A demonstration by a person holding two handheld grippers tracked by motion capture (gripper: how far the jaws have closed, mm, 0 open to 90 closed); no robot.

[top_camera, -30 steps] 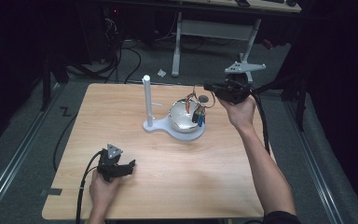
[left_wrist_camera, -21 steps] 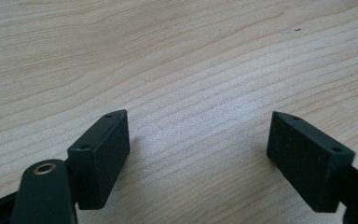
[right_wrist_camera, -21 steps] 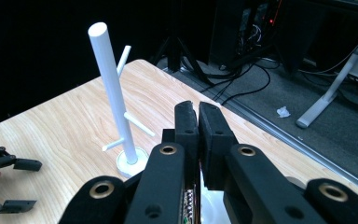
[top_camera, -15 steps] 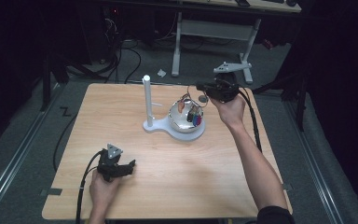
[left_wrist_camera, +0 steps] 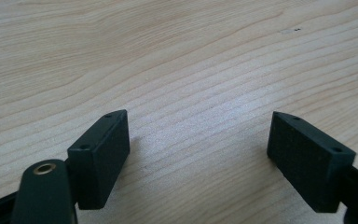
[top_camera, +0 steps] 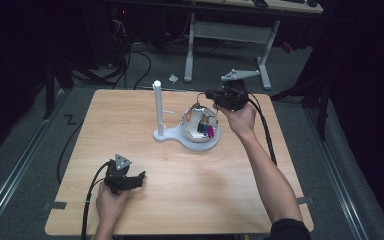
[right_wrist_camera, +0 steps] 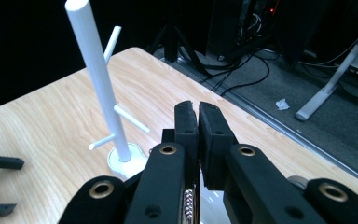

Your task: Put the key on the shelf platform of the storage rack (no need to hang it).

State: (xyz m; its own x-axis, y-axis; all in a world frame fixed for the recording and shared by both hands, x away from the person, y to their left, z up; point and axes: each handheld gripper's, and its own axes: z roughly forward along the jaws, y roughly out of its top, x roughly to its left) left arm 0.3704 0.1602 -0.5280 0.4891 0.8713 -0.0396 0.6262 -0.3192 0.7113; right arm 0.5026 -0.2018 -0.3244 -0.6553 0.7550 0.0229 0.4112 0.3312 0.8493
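While closed, right tool [top_camera: 211,93] hovers just above bowl [top_camera: 192,135].

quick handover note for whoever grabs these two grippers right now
Left gripper: open, nothing between its jaws, resting on the table near the front left.
Right gripper: shut, held above the bowl's far rim; a thin beaded chain seems pinched between its jaws, though what hangs from it is hard to tell.
White peg stand: upright beside the bowl, pegs bare.
The bowl holds small items, one pink.
Done: nothing hung yet.
Left: probably hang the items on the pegs.
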